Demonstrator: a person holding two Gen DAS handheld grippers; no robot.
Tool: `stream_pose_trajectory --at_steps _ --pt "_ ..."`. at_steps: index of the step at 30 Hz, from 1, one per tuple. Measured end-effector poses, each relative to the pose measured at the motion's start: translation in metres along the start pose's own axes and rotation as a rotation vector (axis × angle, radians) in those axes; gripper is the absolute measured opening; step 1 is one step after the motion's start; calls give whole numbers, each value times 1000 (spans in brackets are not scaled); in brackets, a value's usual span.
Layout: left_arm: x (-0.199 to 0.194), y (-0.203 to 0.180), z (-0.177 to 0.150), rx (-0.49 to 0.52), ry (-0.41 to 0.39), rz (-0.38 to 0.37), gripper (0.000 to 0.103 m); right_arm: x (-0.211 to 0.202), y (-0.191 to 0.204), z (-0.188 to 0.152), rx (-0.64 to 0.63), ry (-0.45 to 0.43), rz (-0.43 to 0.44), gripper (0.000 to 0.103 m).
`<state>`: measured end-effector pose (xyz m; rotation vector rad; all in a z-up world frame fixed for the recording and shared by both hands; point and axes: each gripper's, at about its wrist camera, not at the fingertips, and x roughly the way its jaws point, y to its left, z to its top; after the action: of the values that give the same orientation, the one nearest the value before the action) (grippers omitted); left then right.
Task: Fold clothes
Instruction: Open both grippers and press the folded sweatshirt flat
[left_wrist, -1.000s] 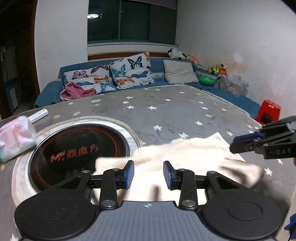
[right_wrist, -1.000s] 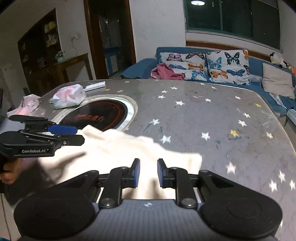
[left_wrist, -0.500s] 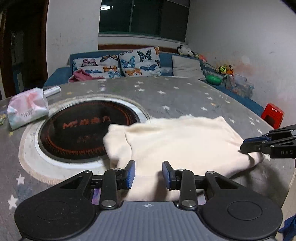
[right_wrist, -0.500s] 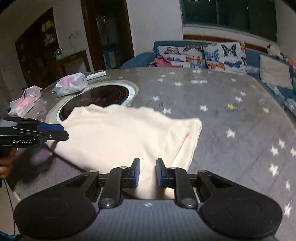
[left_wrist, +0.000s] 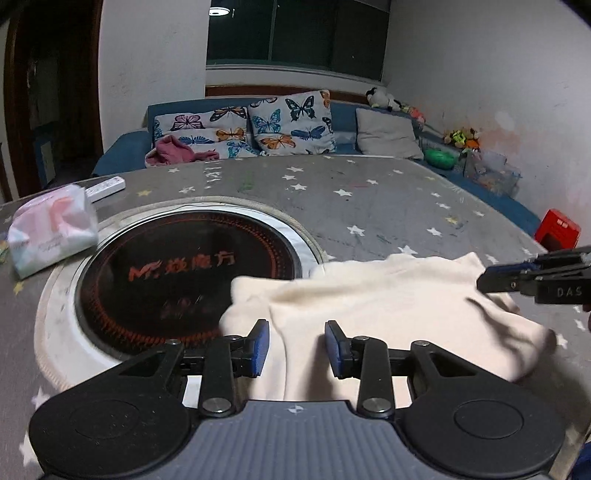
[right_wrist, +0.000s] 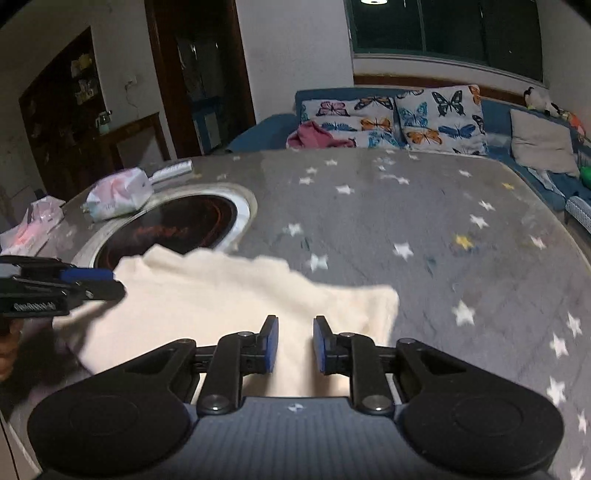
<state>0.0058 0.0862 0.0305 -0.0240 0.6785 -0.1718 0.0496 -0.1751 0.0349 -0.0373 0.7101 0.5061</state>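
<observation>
A gray star-printed table (left_wrist: 388, 206) with a rounded edge holds one round black glass cooktop (left_wrist: 184, 273) in a pale ring; its far half lies bare. One soft cream garment (left_wrist: 369, 306) lies rumpled at the near edge, overlapping the ring. Left gripper (left_wrist: 295, 343) and right gripper (right_wrist: 294, 344) hover above it, fingers parted, holding nothing.
</observation>
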Motion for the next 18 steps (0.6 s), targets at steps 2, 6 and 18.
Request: stream_pose_trajectory --at_steps 2,6,18 --pt "13 0 6 -2 19 -2 36 10 1 6 1 0 0 19" --pt "35 8 13 -32 53 28 36 33 -5 7 13 37 -42 19" --pt "49 1 25 -54 71 52 37 21 19 9 -74 14 -48 46"
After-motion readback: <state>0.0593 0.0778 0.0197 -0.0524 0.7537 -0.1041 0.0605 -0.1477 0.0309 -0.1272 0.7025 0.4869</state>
